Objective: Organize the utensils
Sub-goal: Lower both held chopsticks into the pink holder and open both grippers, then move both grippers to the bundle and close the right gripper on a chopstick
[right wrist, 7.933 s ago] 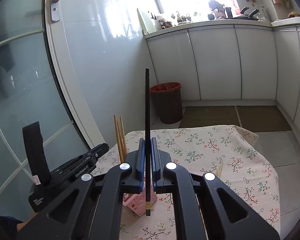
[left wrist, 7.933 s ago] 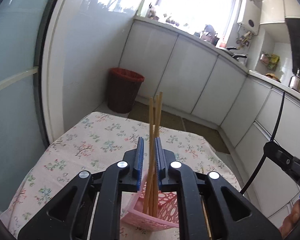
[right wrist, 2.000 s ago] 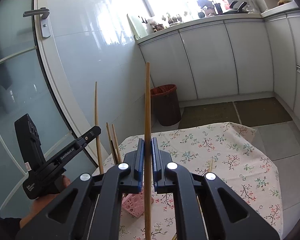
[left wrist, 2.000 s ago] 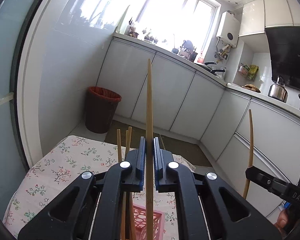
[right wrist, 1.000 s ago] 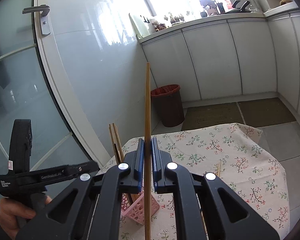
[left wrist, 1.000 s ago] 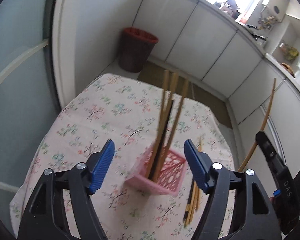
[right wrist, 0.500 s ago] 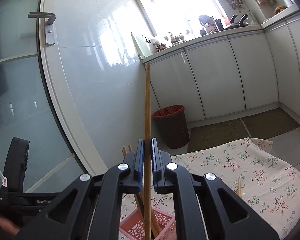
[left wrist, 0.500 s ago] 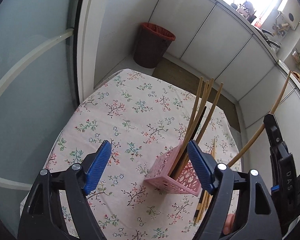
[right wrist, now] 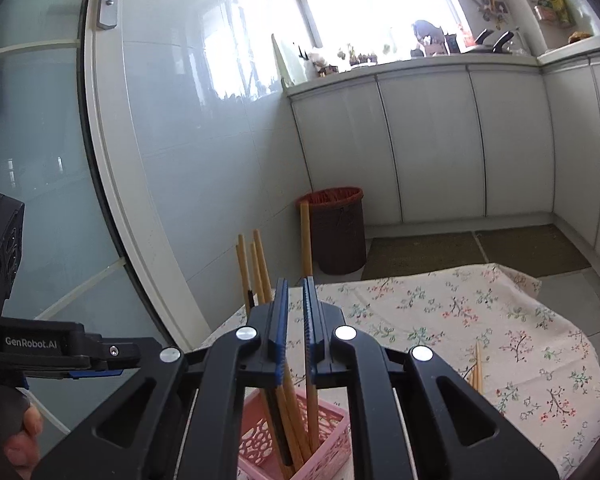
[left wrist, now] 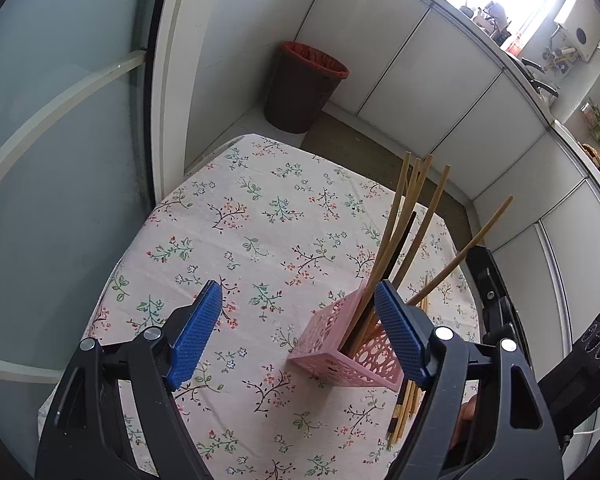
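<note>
A pink perforated basket [left wrist: 340, 356] stands on the floral tablecloth [left wrist: 260, 216] and holds several wooden chopsticks [left wrist: 396, 220] and one black one, all leaning. My left gripper [left wrist: 300, 332] is wide open and empty, above and just left of the basket. My right gripper [right wrist: 295, 300] hovers directly over the basket [right wrist: 332, 448] with its jaws slightly parted. A wooden chopstick [right wrist: 307, 280] stands loose between them with its lower end in the basket. Several more chopsticks [left wrist: 404, 408] lie on the cloth beside the basket.
A brown bin with a red liner [left wrist: 304, 88] stands on the floor beyond the table. White cabinets [right wrist: 460, 144] line the far wall. A glass door [left wrist: 60, 120] is at the left. Loose chopsticks [right wrist: 476, 368] lie on the cloth at the right.
My right gripper has come down over the basket and its jaws have parted, so the wooden chopstick has dropped lower into the basket. My left gripper stays open and has moved little.
</note>
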A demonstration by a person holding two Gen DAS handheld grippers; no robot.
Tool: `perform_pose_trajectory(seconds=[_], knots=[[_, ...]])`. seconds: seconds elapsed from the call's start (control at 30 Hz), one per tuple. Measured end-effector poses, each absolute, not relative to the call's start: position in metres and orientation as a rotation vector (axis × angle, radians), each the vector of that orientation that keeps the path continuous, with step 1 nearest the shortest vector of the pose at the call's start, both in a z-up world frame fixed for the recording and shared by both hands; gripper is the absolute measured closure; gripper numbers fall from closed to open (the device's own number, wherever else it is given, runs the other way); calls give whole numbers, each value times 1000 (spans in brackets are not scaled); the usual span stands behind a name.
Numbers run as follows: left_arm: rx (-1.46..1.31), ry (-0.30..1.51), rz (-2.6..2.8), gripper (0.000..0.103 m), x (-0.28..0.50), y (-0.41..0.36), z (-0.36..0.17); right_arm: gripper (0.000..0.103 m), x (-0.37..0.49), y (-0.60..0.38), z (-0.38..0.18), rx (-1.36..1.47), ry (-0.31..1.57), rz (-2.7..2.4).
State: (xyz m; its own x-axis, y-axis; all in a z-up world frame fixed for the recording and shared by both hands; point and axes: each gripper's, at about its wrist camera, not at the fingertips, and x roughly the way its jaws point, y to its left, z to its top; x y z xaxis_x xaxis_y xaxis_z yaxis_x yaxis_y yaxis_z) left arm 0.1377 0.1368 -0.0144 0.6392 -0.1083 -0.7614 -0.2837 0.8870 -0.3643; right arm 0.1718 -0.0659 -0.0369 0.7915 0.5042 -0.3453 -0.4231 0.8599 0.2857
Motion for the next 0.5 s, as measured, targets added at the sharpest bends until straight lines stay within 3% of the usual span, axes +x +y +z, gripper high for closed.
perform_pose_trajectory(seconds=[0.1, 0.27, 0.5], knots=[[-469, 868, 98, 28, 137, 134, -11, 69, 171, -77, -29, 217, 428, 492], [-413, 846, 45, 28, 135, 116, -4, 56, 175, -111, -15, 280, 461, 440], [-366, 867, -5, 28, 134, 85, -7, 52, 178, -167, -9, 346, 538, 370]])
